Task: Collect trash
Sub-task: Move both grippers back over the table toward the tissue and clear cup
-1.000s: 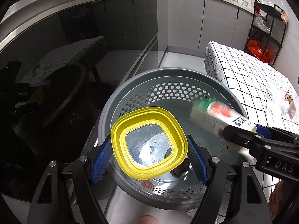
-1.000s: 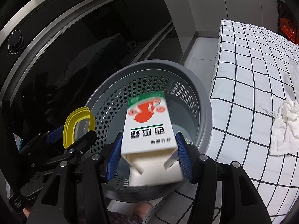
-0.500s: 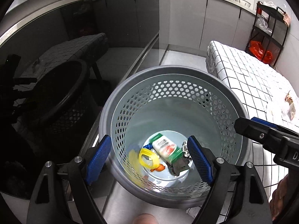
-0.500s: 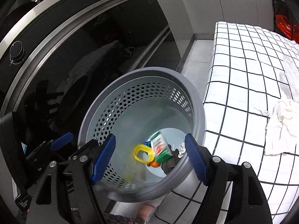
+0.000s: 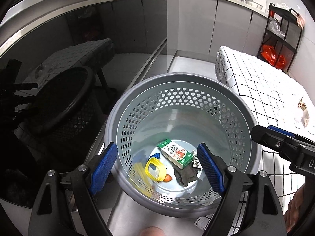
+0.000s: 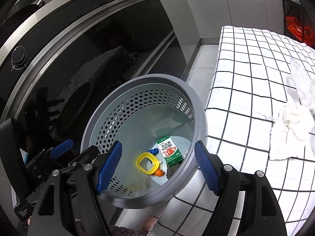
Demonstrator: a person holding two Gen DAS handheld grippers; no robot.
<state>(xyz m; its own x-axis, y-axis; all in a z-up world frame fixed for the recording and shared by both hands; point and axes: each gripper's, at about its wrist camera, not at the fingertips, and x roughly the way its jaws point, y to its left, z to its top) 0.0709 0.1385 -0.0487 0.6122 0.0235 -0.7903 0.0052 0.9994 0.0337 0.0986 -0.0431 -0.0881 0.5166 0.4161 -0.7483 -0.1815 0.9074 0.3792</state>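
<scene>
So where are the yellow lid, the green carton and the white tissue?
yellow lid (image 5: 154, 168), left wrist view, on its rim
green carton (image 5: 176, 154), left wrist view, on its printed face
white tissue (image 6: 291, 131), right wrist view, on its crumpled middle

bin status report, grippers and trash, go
Left gripper and right gripper open, empty, above bin. Yellow lid and carton lying in bin. Crumpled tissue on checked cloth. Nothing blocking.

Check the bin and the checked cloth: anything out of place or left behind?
Nothing askew in the grey bin: the carton and yellow lid lie at its bottom. A crumpled white tissue remains on the checked cloth, uncollected. Both hand-held grippers are open and empty.
</scene>
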